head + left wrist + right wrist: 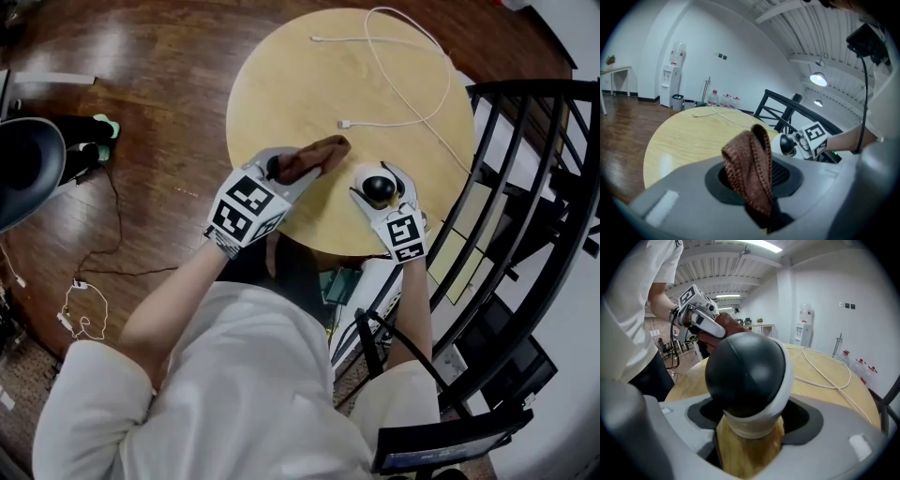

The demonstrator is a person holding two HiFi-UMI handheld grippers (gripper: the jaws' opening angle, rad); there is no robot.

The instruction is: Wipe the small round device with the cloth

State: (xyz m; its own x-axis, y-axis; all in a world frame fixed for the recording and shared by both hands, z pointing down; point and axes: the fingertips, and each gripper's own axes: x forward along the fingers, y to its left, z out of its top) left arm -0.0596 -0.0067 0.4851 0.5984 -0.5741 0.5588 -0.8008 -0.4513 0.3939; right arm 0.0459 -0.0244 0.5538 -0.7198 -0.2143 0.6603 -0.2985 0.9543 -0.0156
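Round wooden table (pixel 281 84), seen from above; dark wood floor (pixel 141 75) on its left, black railing (pixel 525 169) on its right.

Left gripper (pixel 281 169): jaws clamped on a brown cloth (pixel 314 155). The cloth is bunched where it is held, and its free end points far-right over the near part of the tabletop.

Right gripper (pixel 382 199): jaws closed on the small round device (pixel 380 187), a black dome in a white collar. It sits at the table's near-right edge (whether it touches the wood, I cannot tell).

Cloth and device are near each other but apart; bare tabletop shows between them. The cloth's tip lies just left of and beyond the device.

A white cable (pixel 403 56) loops across the far half of the table, one plug end near the middle, clear of both grippers.
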